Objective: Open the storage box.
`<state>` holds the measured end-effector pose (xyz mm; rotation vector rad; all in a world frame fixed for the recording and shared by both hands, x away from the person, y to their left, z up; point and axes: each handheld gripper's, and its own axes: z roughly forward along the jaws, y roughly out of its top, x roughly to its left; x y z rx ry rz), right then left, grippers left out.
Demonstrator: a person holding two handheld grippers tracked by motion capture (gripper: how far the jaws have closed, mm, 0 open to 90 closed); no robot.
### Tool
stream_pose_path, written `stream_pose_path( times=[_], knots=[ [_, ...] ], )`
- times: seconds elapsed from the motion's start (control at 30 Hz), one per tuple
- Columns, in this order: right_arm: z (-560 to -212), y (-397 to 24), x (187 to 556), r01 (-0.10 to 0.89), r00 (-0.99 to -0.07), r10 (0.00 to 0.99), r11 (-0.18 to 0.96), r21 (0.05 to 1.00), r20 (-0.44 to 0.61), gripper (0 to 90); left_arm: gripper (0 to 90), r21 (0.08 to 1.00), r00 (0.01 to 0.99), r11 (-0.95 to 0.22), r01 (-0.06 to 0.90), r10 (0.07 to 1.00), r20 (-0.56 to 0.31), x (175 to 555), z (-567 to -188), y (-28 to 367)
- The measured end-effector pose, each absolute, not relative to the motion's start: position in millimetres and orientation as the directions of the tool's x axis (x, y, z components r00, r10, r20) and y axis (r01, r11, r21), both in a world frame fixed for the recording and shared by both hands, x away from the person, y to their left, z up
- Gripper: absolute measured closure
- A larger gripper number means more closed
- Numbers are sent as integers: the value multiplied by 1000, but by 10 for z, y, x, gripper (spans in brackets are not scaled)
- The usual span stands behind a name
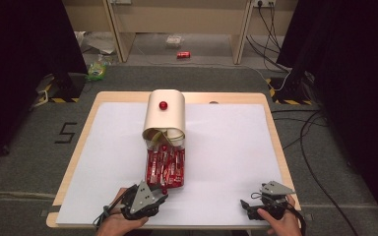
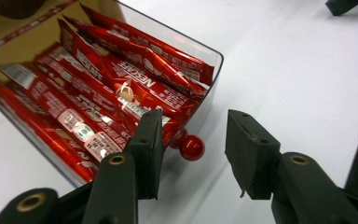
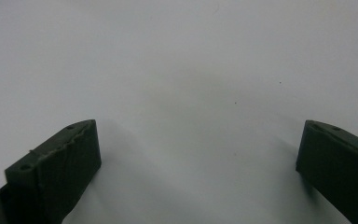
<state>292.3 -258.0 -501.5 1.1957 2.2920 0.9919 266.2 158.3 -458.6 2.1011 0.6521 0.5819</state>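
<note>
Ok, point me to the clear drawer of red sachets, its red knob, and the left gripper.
clear drawer [image 2: 216, 63], left gripper view, front corner of its rim.
red knob [image 2: 192, 147], left gripper view, the round ball.
left gripper [image 2: 193, 154], left gripper view, midway between its open fingertips.

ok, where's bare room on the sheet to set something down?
Free: the white sheet right of the drawer of red sachets, up to the right tool; also the strip left of the beige box. Crowded: the middle front, where the left tool, open, sits at the drawer's red knob.

Overhead view shares white table [image 1: 226, 147] with close tool views.
</note>
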Motion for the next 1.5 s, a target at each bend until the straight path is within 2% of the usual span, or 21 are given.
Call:
stream_pose_path(
  times=[0.33,0.97,1.27,1.5],
  knots=[
    [-5013,-2578,2924,561,-570,822,391,729,-2,1,508,843,756,-466,269,645,115,2676,-4567,1624],
    [-5015,-2580,2924,559,-571,821,391,731,-3,1,460,894,652,-322,310,757,46,2777,-4427,1692],
    [-5016,-2582,2925,558,-573,820,393,731,-4,1,454,895,615,-320,312,786,66,2864,-4404,1646],
    [-5018,-2580,2919,561,-569,822,387,732,2,1,457,897,595,-294,330,802,44,2933,-4402,1637]
  ],
)
